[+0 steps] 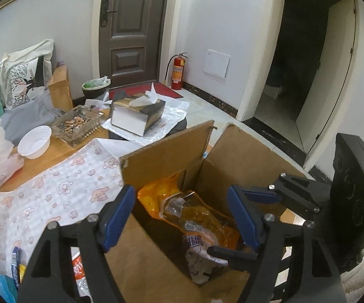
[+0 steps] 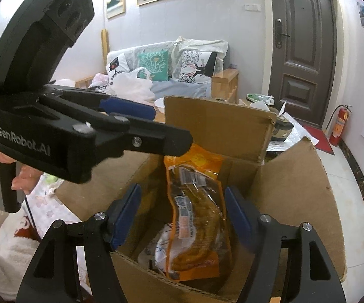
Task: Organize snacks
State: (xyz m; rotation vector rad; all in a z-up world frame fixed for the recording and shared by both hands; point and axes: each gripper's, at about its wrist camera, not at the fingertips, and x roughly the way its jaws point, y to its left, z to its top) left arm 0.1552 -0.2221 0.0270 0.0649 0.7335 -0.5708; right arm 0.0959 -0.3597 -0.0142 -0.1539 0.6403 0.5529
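- Cardboard box (image 2: pixel 295 189) sits open in front of me, flaps up, plain brown, far flap with a torn corner.
- Orange snack pack (image 2: pixel 197 217) lies inside my box, long, clear window showing brownish contents, barcode label near its top end, leaning up against the far inner wall, lower end down toward the bottom.
- White printed snack bag (image 1: pixel 202 260) is under the orange one, crumpled, partly covered.
- More packets (image 1: pixel 79 275) lie outside the box on the patterned cloth, mostly hidden.
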